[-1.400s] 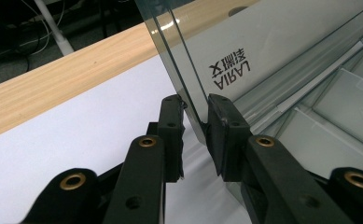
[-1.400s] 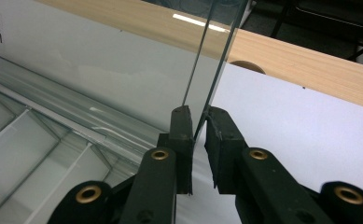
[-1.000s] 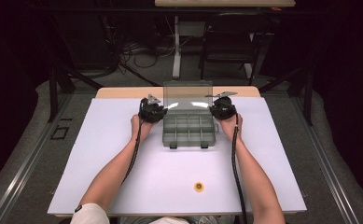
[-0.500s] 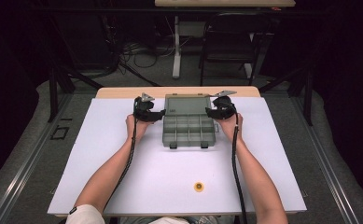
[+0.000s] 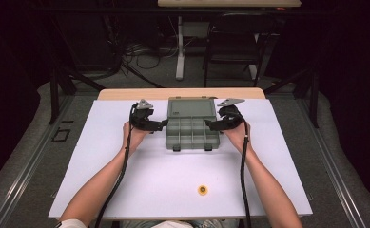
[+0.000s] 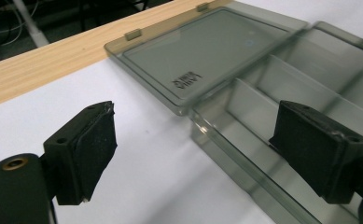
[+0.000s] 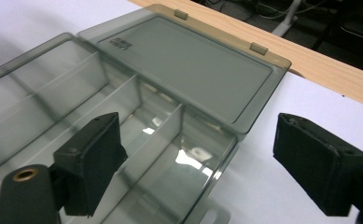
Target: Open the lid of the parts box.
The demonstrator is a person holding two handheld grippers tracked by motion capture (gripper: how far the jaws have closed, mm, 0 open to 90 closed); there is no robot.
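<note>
Your left gripper [image 5: 162,125] stood with its jaws wide apart and gripped nothing; they had just been opening. In the left gripper view, one pad sat over the bare white counter [image 6: 170,186] and the other over the left wall of the organizer box [image 6: 272,116], and neither pad pressed on it. From the high view, that gripper pointed right toward the box's left side, just beside it.

Your right gripper [image 5: 210,126] was also spread wide and empty, its jaws having just been opening too. In the right gripper view, one pad hung over the box's compartments and the other over the white counter, with the box's right wall between them and untouched. It pointed left at the box's right side.

The organizer box [image 5: 192,133], smoky and see-through, lay between the two grippers toward the far middle of the counter [image 5: 125,190]. Its lid [image 5: 192,108] was swung fully open and lay flat beyond the tray, reaching toward the bare wooden strip [image 5: 125,94] along the far edge. Dividers split the tray into compartments.

Well apart from all this, a small yellow ring [image 5: 202,190] lay near you on the counter, slightly right of the middle.
</note>
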